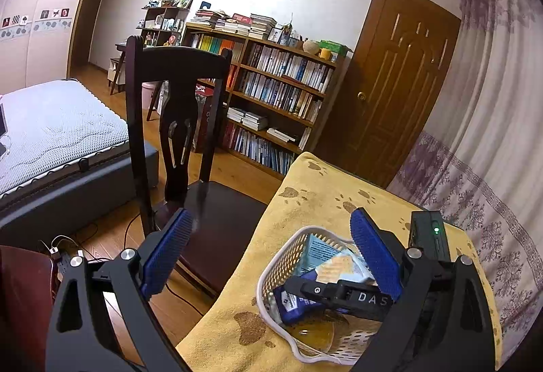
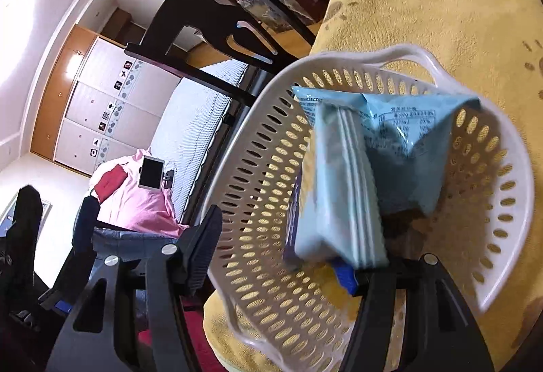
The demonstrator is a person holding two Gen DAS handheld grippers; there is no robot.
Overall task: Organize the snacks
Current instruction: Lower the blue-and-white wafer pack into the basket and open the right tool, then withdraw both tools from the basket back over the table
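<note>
Jaws of both grippers spread, perforated white plastic basket (image 2: pixel 258 148), crinkled pale-blue snack packets (image 2: pixel 400 148)

A white perforated basket (image 2: pixel 258 175) is seen at centre right of the right wrist frame, set on yellow cloth. 2 pale blue snack packets (image 2: pixel 342 188) are stood on edge inside it, with a dark blue packet (image 1: pixel 295 302) lying lower in it.

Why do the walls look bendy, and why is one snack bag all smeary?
Both views use fisheye lenses, so edges curve. In the right wrist view, the pale blue snack packet in the white perforated plastic basket is motion-blurred. The left wrist view looks sharp.
</note>
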